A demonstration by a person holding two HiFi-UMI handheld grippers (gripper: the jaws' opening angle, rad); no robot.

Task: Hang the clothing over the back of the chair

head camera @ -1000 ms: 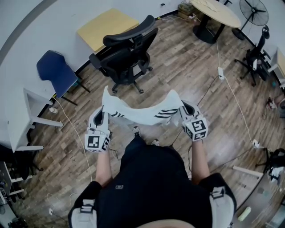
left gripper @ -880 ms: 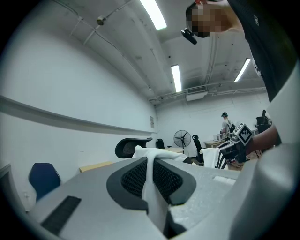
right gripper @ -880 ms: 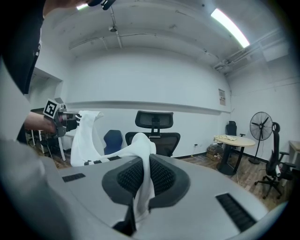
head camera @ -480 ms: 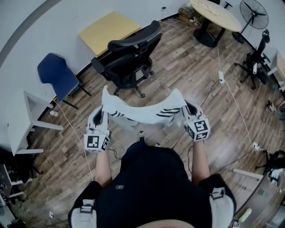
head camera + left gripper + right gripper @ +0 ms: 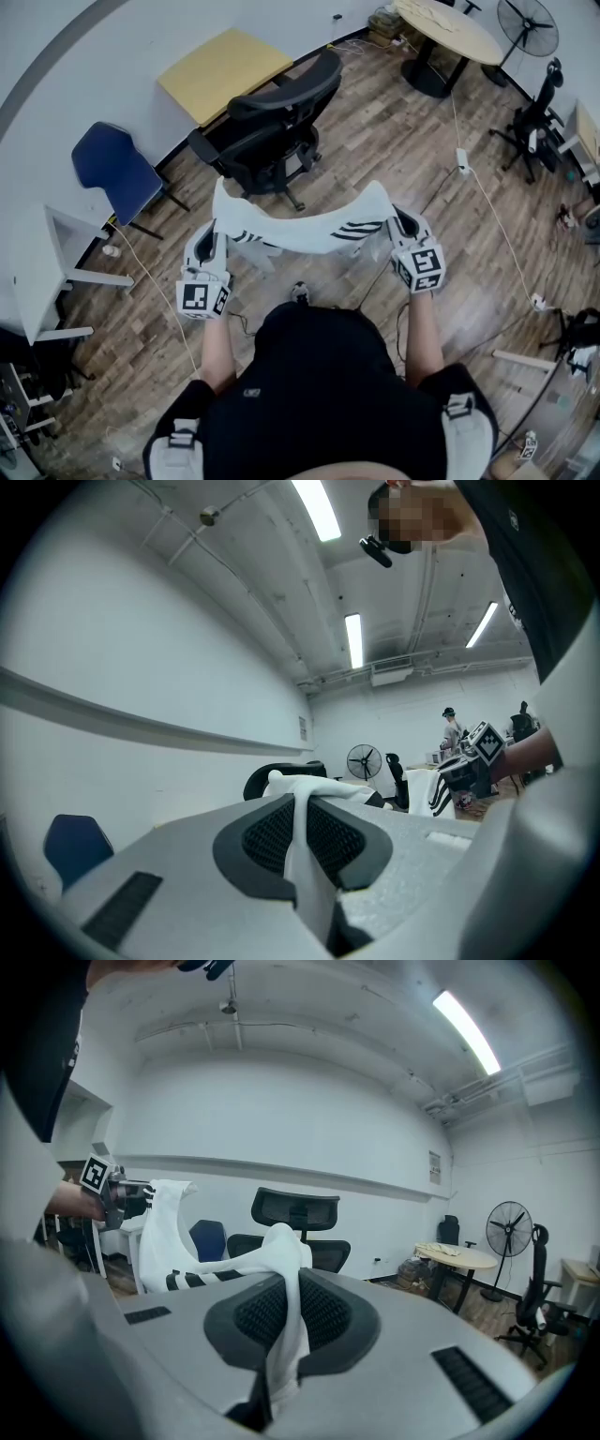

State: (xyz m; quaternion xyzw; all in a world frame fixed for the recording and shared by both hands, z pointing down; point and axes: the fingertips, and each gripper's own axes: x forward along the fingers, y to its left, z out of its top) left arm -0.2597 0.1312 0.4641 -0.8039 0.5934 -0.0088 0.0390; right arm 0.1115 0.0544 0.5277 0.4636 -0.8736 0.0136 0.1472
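Both left tongs [image 5: 217, 234] and right tongs [image 5: 394, 220] clamp the white garment [image 5: 300, 232], stretched between them.

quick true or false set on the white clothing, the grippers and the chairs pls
1. The white garment spans between the left gripper and the right gripper. True.
2. The left gripper is open and empty. False: it is shut on the garment's edge.
3. The garment is draped over the black office chair. False: it is held in the air in front of the chair, apart from it.
4. A blue chair stands left of the office chair in the head view. True.
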